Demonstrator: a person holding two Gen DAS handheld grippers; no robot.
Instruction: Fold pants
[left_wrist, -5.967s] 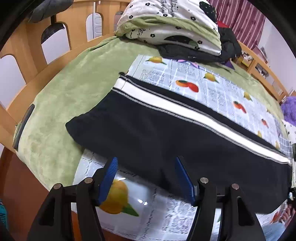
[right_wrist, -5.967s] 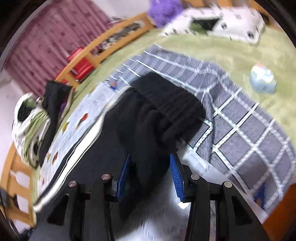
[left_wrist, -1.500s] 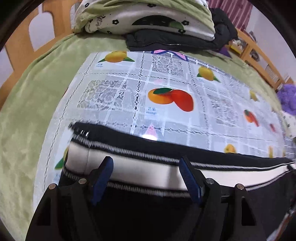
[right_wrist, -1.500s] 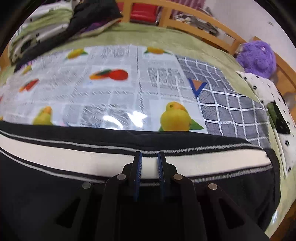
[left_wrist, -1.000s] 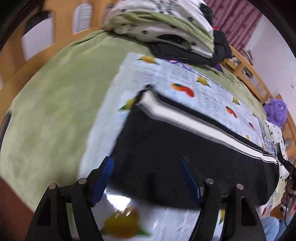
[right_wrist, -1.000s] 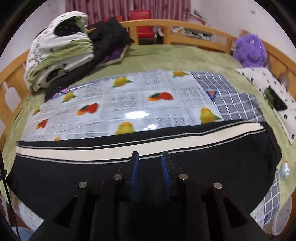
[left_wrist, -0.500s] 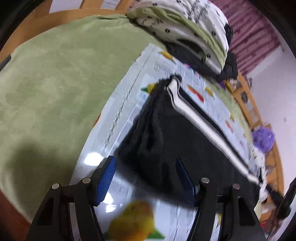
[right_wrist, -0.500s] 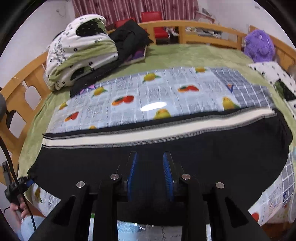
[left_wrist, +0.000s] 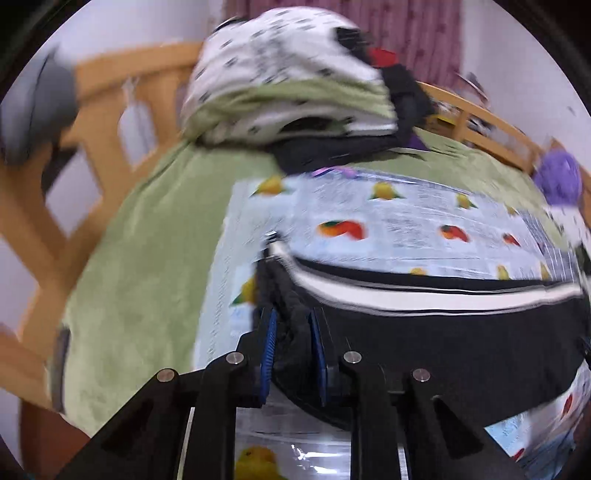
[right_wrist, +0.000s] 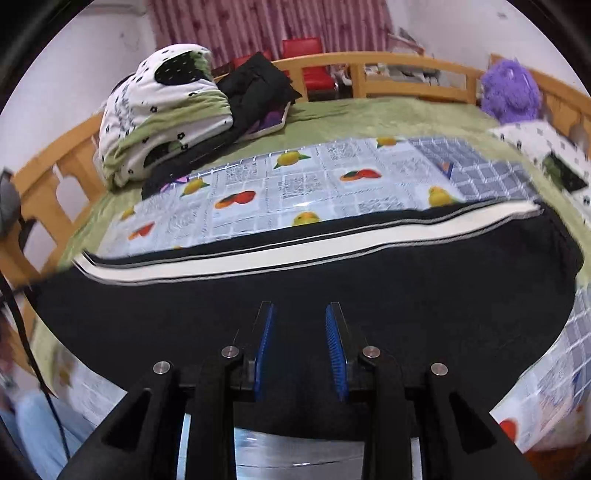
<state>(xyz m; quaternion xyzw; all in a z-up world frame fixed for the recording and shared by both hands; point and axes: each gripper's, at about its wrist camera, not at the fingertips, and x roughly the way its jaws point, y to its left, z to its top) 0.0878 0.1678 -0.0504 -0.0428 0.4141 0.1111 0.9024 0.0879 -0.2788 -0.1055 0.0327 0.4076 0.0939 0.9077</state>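
Observation:
Black pants (right_wrist: 332, 273) with a white side stripe lie folded lengthwise on a fruit-print plastic sheet (right_wrist: 295, 188) on the bed. In the left wrist view my left gripper (left_wrist: 293, 325) is shut on the bunched left end of the pants (left_wrist: 443, 332), between its blue pads. In the right wrist view my right gripper (right_wrist: 300, 321) is partly open above the black cloth near the front edge, with nothing between its pads.
A folded white and green quilt (right_wrist: 162, 110) and dark clothes (right_wrist: 258, 88) are piled at the back left. The wooden bed rail (right_wrist: 388, 62) runs round the green bed. A purple plush toy (right_wrist: 511, 92) sits at the back right. A pillow (right_wrist: 546, 151) lies right.
My left gripper has closed on the left end of the pants, having been wide open before. My right gripper has opened a little and let go of the cloth, pulling back toward the front edge.

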